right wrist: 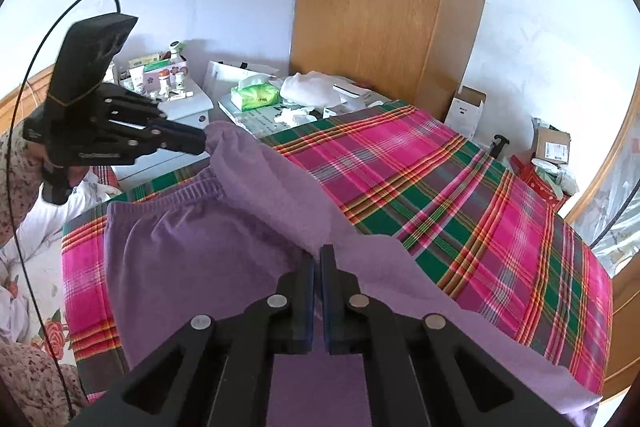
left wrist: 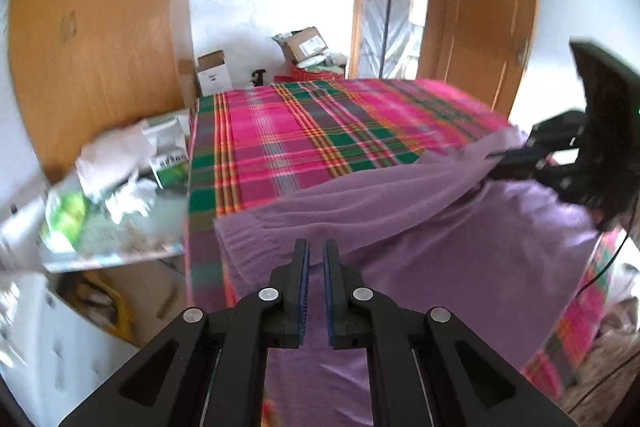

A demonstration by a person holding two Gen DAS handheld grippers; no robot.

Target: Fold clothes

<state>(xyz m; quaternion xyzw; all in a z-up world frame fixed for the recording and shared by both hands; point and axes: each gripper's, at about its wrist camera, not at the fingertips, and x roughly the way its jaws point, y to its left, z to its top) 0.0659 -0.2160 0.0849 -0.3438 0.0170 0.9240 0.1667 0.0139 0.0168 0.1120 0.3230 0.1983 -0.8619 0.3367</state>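
Mid-fold: we carry the purple garment's edge across the plaid-covered bed

Right tongs (right wrist: 317, 259) pinch the purple garment (right wrist: 192, 251) at its fold; left tongs (left wrist: 316, 255), at ten o'clock in the right view, stand slightly parted, cloth apparently at their tips. Next, lay the edge flat and release. Blur hides the left contact
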